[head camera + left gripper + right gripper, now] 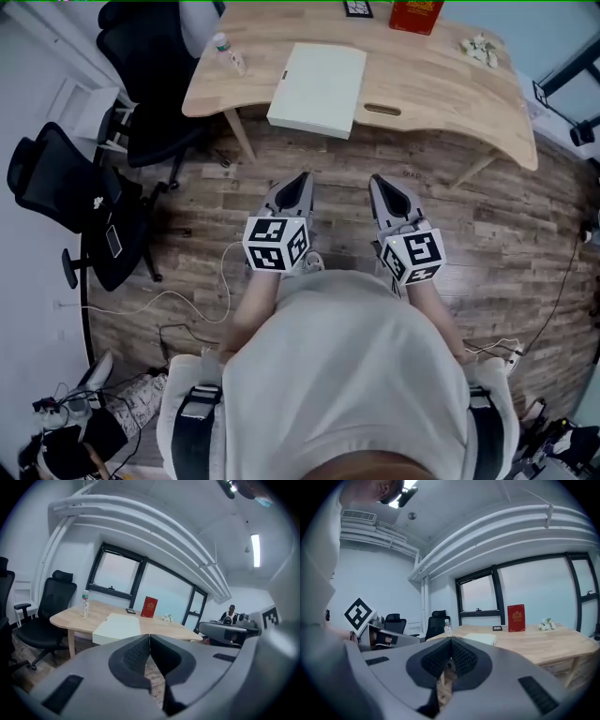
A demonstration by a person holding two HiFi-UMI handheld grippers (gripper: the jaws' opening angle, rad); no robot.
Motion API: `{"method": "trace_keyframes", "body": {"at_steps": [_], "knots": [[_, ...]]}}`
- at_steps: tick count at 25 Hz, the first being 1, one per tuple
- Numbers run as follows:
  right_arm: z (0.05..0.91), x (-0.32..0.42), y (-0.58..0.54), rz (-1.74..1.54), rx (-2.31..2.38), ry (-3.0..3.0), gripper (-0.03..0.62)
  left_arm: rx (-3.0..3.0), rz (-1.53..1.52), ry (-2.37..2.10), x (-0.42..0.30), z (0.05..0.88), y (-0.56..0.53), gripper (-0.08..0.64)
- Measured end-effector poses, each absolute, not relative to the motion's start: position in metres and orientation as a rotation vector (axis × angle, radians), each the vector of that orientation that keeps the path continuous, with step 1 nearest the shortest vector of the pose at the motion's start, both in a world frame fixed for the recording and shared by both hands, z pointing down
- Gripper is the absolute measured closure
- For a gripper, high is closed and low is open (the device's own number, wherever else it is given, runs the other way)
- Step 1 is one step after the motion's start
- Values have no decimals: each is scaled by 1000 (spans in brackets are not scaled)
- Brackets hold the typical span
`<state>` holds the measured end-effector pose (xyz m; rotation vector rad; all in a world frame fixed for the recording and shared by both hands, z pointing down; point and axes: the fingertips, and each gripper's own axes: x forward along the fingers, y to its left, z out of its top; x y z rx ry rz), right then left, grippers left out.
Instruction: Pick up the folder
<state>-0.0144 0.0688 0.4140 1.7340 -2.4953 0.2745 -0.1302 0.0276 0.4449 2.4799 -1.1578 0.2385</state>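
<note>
We are facing a light wooden table (pixel 441 84), with our grey left gripper (pixel 302 178) and grey right gripper (pixel 378 181) hanging side by side over the brown plank floor (pixel 506 225), well short of it. A pale flat rectangular folder (pixel 319 89) is lying at the table's near edge. A clear plastic bottle (pixel 228 53) is standing to its left, and a red upright box (pixel 415 14) is standing behind it to the right. Two black mesh office chairs (pixel 150 84) (pixel 66 187) are sitting left of the table.

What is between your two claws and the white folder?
Just bare wooden floor separates the left claw and right claw from the folder, seen in the head view.
</note>
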Motion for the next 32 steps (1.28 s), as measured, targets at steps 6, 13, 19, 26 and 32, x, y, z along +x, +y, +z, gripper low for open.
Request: {"method": "trace_keyframes", "body": {"at_steps": [6, 13, 19, 26, 32], "knots": [[415, -21, 55, 297, 1755, -2517, 574, 2469, 217, -1132, -137, 448, 11, 538], [417, -33, 39, 306, 1784, -2506, 574, 2464, 209, -1088, -147, 454, -6, 538], [422, -50, 27, 330, 1807, -2490, 574, 2465, 217, -1061, -164, 460, -17, 538], [426, -61, 22, 340, 1828, -2466, 574, 2429, 226, -1057, -185, 470, -26, 538], [427, -59, 19, 365, 1857, -2443, 574, 2430, 242, -1039, -187, 469, -30, 538]]}}
